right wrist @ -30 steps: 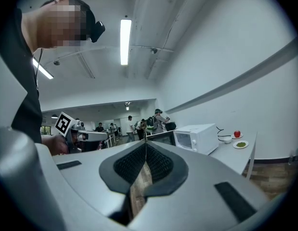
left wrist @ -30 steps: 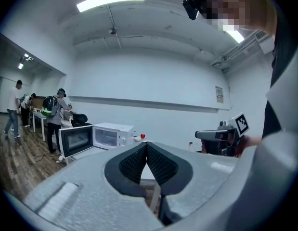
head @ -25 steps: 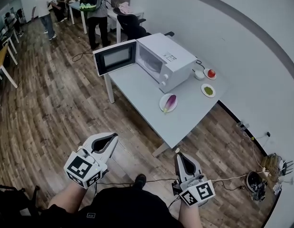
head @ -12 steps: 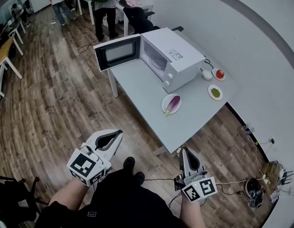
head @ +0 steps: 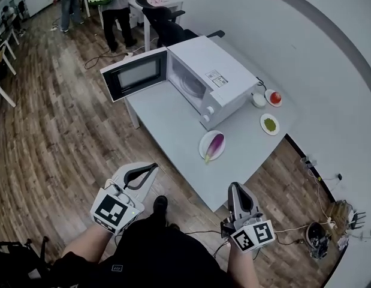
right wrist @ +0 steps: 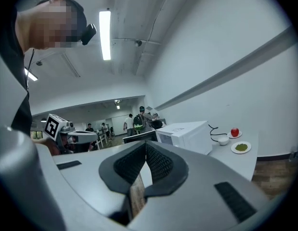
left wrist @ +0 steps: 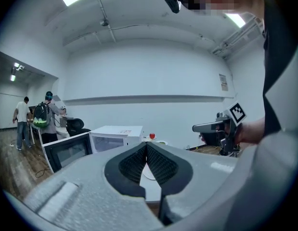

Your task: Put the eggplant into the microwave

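A purple eggplant (head: pixel 215 144) lies on a white plate (head: pixel 204 150) near the front of the grey table (head: pixel 167 122). Behind it stands the white microwave (head: pixel 212 77) with its door (head: pixel 134 74) swung wide open to the left. My left gripper (head: pixel 154 167) is held over the floor short of the table's near edge, shut and empty. My right gripper (head: pixel 235 188) hovers just off the table's near corner, also shut with nothing in it. In the left gripper view the jaw tips of the left gripper (left wrist: pixel 146 144) meet; the right gripper view shows those of the right gripper (right wrist: pixel 146 143) meeting too.
On the table right of the microwave are a white bowl (head: pixel 259 100), a red fruit on a small plate (head: pixel 276 97) and a plate of something green (head: pixel 270 124). People (head: pixel 116 5) and an office chair (head: pixel 164 23) are at the back. Cables (head: pixel 317 239) lie on the floor at right.
Both grippers and the camera have come closer to the table, so the near edge now lies just ahead of the grippers. Both stay shut and empty.
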Demonstrator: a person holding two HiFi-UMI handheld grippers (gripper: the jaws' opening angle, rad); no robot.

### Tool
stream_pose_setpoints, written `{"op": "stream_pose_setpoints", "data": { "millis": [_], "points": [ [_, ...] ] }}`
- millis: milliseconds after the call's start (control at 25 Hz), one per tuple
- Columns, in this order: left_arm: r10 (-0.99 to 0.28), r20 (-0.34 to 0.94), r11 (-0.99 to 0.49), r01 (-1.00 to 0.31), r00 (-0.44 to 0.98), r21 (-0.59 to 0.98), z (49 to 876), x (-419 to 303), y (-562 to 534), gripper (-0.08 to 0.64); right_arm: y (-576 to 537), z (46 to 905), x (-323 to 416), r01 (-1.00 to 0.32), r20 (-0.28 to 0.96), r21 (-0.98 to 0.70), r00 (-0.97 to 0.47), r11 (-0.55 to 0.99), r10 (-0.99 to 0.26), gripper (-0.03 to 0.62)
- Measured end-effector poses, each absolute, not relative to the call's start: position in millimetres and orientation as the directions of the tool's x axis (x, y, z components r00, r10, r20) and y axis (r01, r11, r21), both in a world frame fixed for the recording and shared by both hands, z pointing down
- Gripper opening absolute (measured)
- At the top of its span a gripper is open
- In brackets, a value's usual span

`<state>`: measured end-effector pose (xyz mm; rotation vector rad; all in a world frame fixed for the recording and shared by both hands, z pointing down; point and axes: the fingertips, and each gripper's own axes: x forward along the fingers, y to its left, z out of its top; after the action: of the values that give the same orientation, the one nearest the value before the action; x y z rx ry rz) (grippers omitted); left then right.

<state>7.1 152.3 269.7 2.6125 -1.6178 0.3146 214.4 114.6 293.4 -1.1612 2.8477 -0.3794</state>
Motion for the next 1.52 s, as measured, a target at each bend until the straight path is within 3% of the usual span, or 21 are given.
{"op": "stream_pose_setpoints", "data": {
  "millis": [320, 840, 1120, 1520],
  "points": [
    [-0.837, 0.187, -0.518, -0.855, 0.515, 0.032, 270, -25, 75, 0.008, 48, 290, 170, -0.711, 0.077, -0.242, -0.692, 0.660, -0.718, 0.015],
    [-0.786, 0.254, -0.564, -0.822, 0.564, 0.079, 311, 7, 2, 0.008, -21, 336, 177, -0.706, 0.159, -0.224, -0.706, 0.671, -0.690, 0.015],
    [-0.769, 0.260, -0.553, -0.812, 0.584, 0.187, 339, 33, -24, 0.008, -47, 377, 197, -0.701, 0.212, -0.107, -0.709, 0.705, -0.673, 0.015],
    [-0.733, 0.343, -0.553, -0.808, 0.587, 0.202, 386, 53, -44, 0.008, -65, 445, 212, -0.639, 0.336, 0.128, -0.691, 0.758, -0.640, 0.015]
  ]
}}
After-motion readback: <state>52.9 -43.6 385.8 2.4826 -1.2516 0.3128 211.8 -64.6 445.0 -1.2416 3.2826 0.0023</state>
